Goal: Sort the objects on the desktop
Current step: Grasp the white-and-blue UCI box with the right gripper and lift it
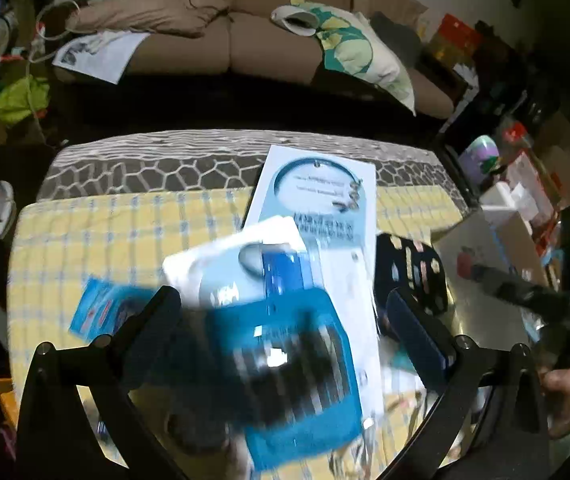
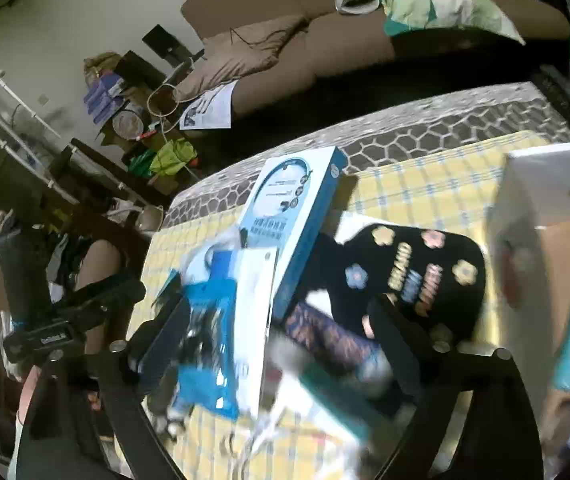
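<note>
Sorting has yet to show a result: the goods lie heaped on the desk (image 1: 85, 232), which carries a yellow checked cloth. Left tool (image 1: 285, 312) stands spread, nothing pinched; a blue blister card (image 1: 289, 360) lies directly ahead between its fingers, blurred, with no contact that can be confirmed. Its long axis appears to run from 12 to 6 o'clock, roughly in line with the tool. Beneath it, toward 12 o'clock, a white and blue box (image 1: 317, 196) lies along the same line. Right tool (image 2: 285, 320) is also spread and empty, with the box edge and a patterned item ahead of it; the card sits at its 9 o'clock. A black pouch with flower prints (image 2: 413, 264) lies at 1 o'clock from the right tool, close by. Judgement: the left tool is better placed for the card, the right for the pouch. A cardboard carton (image 2: 545, 240) stands at the right tool's 3 o'clock.
</note>
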Tool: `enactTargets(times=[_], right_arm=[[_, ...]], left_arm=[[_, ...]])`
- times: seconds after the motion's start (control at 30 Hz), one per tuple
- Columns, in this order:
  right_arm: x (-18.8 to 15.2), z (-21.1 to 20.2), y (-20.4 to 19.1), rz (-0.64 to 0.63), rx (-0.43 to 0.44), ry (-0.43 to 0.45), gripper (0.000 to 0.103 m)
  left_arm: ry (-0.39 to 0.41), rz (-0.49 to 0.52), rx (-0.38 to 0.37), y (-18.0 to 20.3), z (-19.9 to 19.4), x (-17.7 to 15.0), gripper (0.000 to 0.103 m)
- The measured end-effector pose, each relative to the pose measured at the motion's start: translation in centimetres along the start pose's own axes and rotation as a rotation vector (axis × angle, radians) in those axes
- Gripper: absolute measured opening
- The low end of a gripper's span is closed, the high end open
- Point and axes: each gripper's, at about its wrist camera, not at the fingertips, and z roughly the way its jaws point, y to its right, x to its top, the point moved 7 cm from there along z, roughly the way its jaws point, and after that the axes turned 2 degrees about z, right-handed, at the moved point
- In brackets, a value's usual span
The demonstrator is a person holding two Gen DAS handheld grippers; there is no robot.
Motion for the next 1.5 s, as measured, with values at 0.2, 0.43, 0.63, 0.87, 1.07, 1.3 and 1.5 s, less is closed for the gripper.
enactTargets(times=[0.2, 0.43, 0.63, 0.87, 1.07, 1.3, 1.5], right_arm=[[0.6, 4.7, 0.9, 0.03, 0.039, -0.018, 0.075], [0.2, 7.2, 1.7, 0.057, 0.073, -0.019, 0.07], [-1.3, 6.1, 0.9, 0.061, 0.15, -0.012, 0.07], [0.8, 7.2, 1.0, 0.09, 0.113, -0.01, 0.07], [3.1, 9.0, 2.4, 0.132, 0.107, 0.009, 0.07], [4.4, 11.3, 3.3, 0.168, 0.154, -0.008, 0.05], [4.5, 12.5, 4.1, 0.284, 0.281, -0.027, 0.037]], left_arm=[[-0.044, 0.002, -0.02, -1.9, 3.5, 0.5, 0.103], [-0.041, -0.058, -0.072, -3.9, 5.4, 0.8, 0.103], [-0.04, 0.018, -0.044, -3.5, 3.6, -1.0, 0.102], [-0.055, -0.033, -0.031, -3.8, 5.7, 2.5, 0.102], [-0.105, -0.006, -0.03, -3.0, 9.8, 5.3, 0.102], [-0.22, 0.035, -0.075, -2.1, 13.8, 5.8, 0.102], [-0.276, 0.066, -0.183, -0.4, 14.9, 4.4, 0.095]])
